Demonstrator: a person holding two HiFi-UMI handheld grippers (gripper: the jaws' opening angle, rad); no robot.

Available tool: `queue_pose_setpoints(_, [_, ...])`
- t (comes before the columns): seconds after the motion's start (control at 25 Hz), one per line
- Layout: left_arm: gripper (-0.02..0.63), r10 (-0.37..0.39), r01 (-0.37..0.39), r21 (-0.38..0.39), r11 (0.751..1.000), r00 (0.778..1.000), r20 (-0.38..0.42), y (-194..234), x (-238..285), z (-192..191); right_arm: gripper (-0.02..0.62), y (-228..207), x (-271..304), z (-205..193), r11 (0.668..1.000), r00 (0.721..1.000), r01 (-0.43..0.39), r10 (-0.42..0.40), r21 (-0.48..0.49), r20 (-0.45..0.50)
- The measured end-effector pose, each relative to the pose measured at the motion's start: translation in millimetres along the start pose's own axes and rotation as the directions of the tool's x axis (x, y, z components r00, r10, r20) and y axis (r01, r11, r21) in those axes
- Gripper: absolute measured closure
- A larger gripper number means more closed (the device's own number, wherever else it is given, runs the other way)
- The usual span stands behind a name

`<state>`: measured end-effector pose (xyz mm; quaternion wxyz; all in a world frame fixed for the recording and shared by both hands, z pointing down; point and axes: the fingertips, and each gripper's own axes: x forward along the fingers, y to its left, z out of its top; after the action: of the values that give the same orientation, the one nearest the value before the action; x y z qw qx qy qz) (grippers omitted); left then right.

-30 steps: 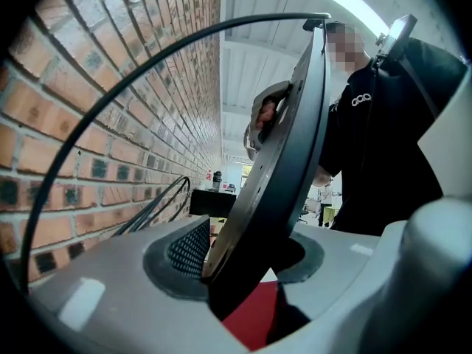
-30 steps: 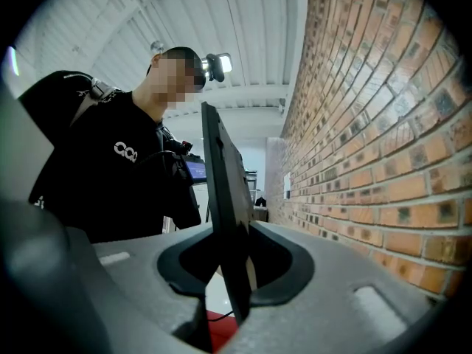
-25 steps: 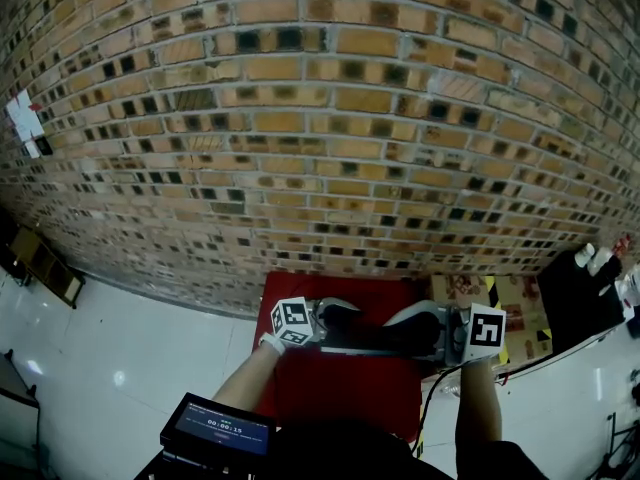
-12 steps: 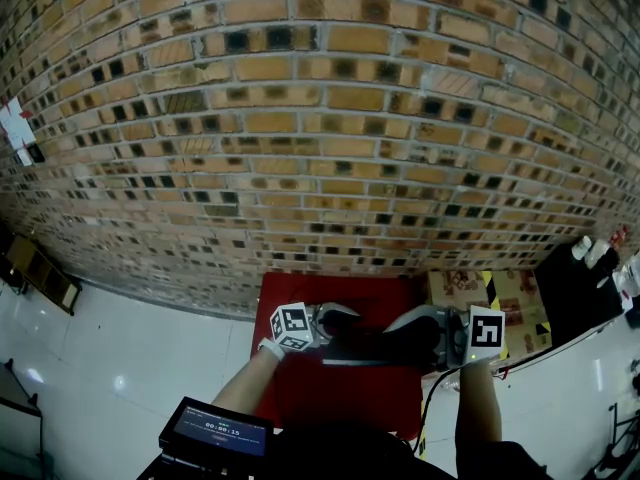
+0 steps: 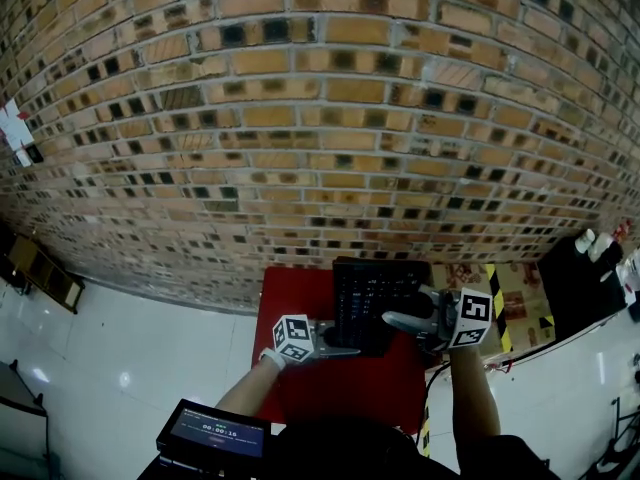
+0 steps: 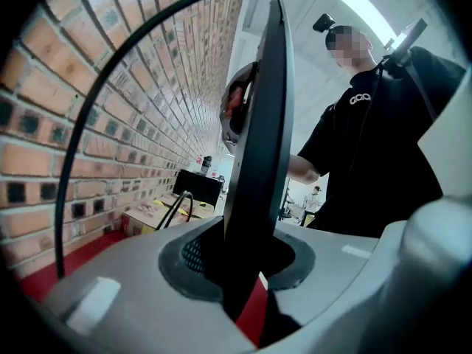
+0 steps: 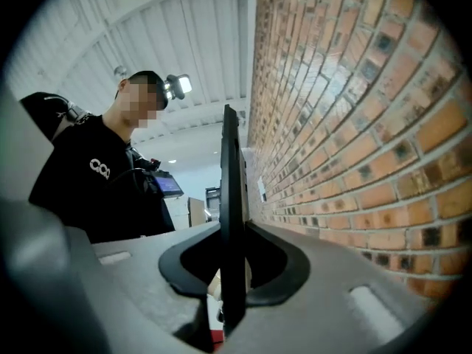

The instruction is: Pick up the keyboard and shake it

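Keyboard (image 5: 372, 298) black, tilted up off red table (image 5: 296, 290), lower centre of head view, brick wall (image 5: 320, 118) behind. Left gripper (image 5: 346, 350) jaws closing on its lower left edge; right gripper (image 5: 402, 320) jaws closing on its right edge, keyboard pinched between both

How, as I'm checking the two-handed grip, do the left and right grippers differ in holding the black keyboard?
In the head view, the left gripper takes the flat black keyboard at its lower left corner, nearer the person; the right gripper takes its right edge, higher up. The left gripper reaches in from the left, the right gripper from the right. Shared: each has the keyboard's edge between its closing jaws, above the red table.
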<state>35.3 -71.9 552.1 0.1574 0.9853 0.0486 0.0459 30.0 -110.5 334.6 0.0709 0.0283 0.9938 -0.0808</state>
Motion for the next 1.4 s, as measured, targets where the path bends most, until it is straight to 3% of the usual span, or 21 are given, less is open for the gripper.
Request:
queue_pose_setpoints(0.12, [0.498,-0.006,0.005,-0.039,0.999,1.000,-0.018,-7,2,-15,0.535,-19,-5,-15,0.994,0.999,0.039,-0.041,0.105,0.012])
queue_pose_setpoints(0.32, [0.506,-0.001,0.001,-0.122,0.993,1.000,0.000,-18,7,-40,0.538,-47,-16,-47,0.956,0.995,0.087,-0.097,0.279,0.024])
queue_pose_setpoints(0.56, [0.505,0.000,0.000,-0.227,0.974,1.000,0.002,-31,13,-65,0.538,-68,-21,-85,0.888,0.988,0.133,-0.151,0.439,0.007])
queue_pose_setpoints(0.72, [0.500,0.013,-0.012,-0.307,0.952,1.000,0.002,-40,16,-91,0.538,-77,-22,-122,0.826,0.984,0.162,-0.178,0.540,-0.023])
queue_pose_setpoints(1.08, [0.497,0.067,-0.063,-0.493,0.868,0.998,-0.010,-53,18,-143,0.538,-95,-18,-207,0.666,0.967,0.241,-0.225,0.706,-0.117])
queue_pose_setpoints(1.4, [0.497,0.026,-0.027,-0.656,0.755,1.000,-0.011,-66,20,-176,0.538,-93,-15,-260,0.502,0.972,0.197,-0.209,0.842,-0.103])
